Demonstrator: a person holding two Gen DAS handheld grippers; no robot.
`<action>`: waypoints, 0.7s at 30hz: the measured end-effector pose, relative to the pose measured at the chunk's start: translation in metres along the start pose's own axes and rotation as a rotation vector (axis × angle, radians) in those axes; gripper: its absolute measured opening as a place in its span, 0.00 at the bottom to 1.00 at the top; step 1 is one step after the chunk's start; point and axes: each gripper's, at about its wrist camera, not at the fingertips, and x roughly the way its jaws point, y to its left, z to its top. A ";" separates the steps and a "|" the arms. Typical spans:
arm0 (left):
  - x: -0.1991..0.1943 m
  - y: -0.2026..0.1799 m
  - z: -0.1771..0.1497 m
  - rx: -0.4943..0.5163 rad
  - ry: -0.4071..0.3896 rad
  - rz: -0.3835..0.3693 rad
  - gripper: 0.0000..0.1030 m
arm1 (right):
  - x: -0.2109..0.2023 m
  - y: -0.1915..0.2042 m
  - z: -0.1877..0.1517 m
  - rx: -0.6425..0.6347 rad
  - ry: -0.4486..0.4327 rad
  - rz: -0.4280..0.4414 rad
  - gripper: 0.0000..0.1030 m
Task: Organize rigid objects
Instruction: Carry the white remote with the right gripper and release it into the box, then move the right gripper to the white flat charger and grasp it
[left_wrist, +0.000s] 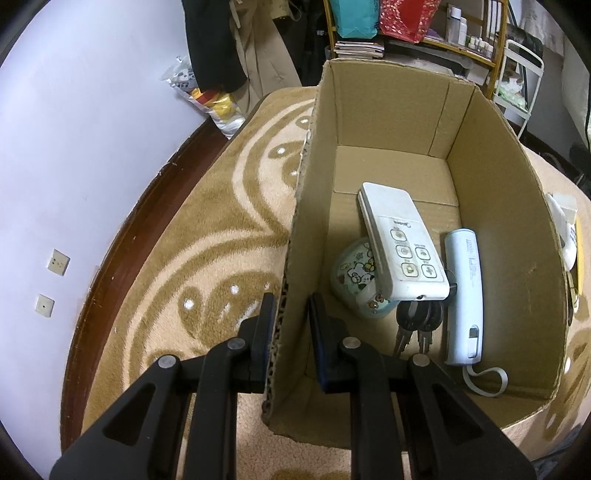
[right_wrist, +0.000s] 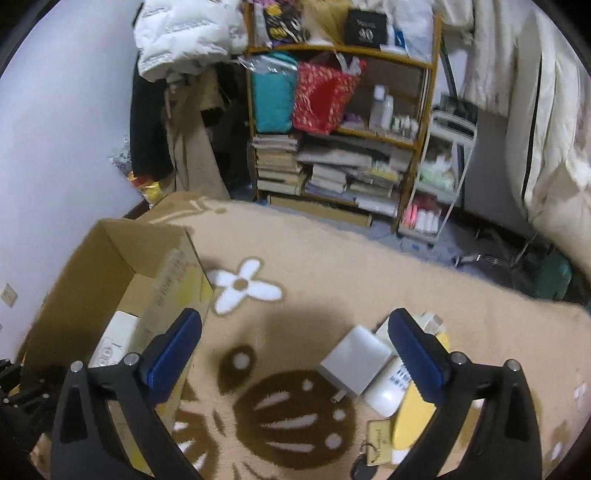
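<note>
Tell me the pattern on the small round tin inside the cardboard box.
Pale mint with cartoon animal characters on the round tin; it shows best in the left wrist view.

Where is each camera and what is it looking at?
Left wrist: sits on the left tongs, looking down into the cardboard box; its fingers straddle the box's near wall.
Right wrist: sits on the right tongs, open above the carpet, facing the bookshelf and the white charger.
Both show the box and carpet.
</note>
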 end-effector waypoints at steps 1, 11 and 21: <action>0.000 0.001 0.000 -0.005 -0.001 -0.002 0.17 | 0.006 -0.004 -0.003 0.007 0.017 0.010 1.00; -0.002 0.000 -0.002 0.000 -0.015 0.001 0.17 | 0.054 -0.033 -0.032 0.036 0.156 0.015 1.00; -0.003 0.001 -0.002 -0.008 -0.017 -0.002 0.16 | 0.069 -0.054 -0.034 0.128 0.184 0.062 1.00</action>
